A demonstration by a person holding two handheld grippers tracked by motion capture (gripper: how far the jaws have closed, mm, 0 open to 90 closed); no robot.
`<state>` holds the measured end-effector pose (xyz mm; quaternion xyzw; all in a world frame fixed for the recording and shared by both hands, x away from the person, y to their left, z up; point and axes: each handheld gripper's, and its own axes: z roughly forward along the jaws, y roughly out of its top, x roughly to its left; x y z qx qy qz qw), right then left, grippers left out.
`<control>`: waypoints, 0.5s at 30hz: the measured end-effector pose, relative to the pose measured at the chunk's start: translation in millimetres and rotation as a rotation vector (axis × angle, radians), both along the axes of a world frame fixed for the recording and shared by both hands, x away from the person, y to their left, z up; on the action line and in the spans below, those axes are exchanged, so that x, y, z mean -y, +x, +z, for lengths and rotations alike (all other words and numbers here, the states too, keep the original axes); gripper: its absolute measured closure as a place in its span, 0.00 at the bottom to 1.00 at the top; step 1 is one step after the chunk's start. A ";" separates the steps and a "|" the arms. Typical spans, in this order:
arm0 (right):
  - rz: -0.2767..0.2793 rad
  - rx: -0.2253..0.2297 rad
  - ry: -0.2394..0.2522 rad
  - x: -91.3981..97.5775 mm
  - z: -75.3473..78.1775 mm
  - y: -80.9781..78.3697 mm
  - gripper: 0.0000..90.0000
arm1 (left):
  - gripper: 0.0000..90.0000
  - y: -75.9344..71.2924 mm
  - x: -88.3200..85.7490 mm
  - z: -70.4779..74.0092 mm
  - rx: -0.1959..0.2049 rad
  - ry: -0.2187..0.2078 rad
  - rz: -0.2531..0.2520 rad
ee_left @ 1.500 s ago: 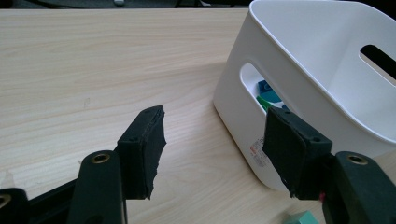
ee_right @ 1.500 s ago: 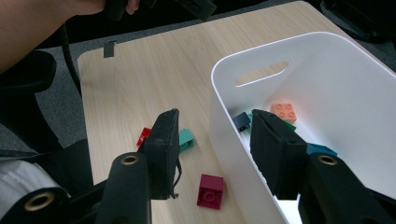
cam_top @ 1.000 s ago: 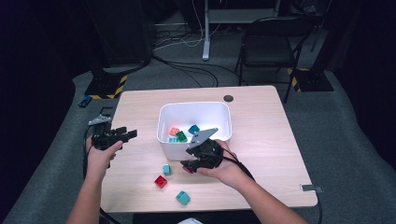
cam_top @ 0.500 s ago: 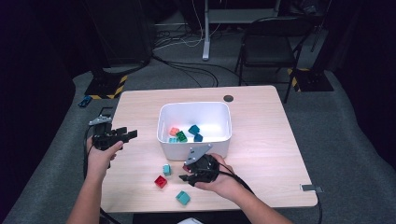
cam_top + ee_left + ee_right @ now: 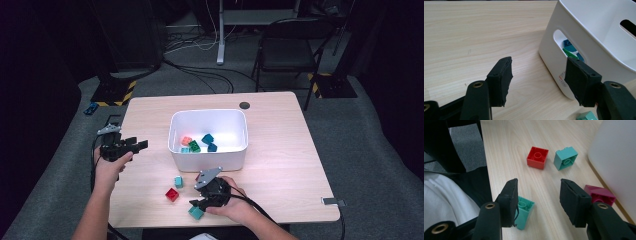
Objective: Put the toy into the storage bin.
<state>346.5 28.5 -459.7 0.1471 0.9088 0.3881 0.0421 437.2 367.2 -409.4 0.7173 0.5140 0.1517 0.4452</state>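
— Where's my right gripper (image 5: 537, 195)?
— Low over the table, jaws just been opening, nothing between them. The teal brick (image 5: 524, 212) lies partly behind the left jaw; touching, I can't tell.
— My left gripper (image 5: 537, 80)?
— Jaws apart, empty, beside the white bin (image 5: 584, 32).

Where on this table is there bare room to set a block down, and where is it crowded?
Free: the table right of the white bin, and the strip behind the bin. Crowded: the front, where the red block and teal blocks lie by the right gripper.
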 end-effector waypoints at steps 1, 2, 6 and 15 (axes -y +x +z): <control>0.004 -0.004 0.004 -0.8 -1.8 -0.9 0.53 | 0.43 0.1 0.1 -0.2 0.001 0.001 0.001; 0.005 -0.008 0.003 -1.8 -3.5 -2.2 0.53 | 0.43 0.2 0.3 -0.3 0.003 0.002 0.001; 0.025 -0.010 -0.014 -6.7 -12.6 -6.6 0.52 | 0.43 -0.6 0.4 0.1 0.003 0.002 0.004; 0.052 -0.035 -0.049 -15.3 -31.0 -12.5 0.51 | 0.43 0.2 -0.4 -1.1 -0.001 0.006 0.010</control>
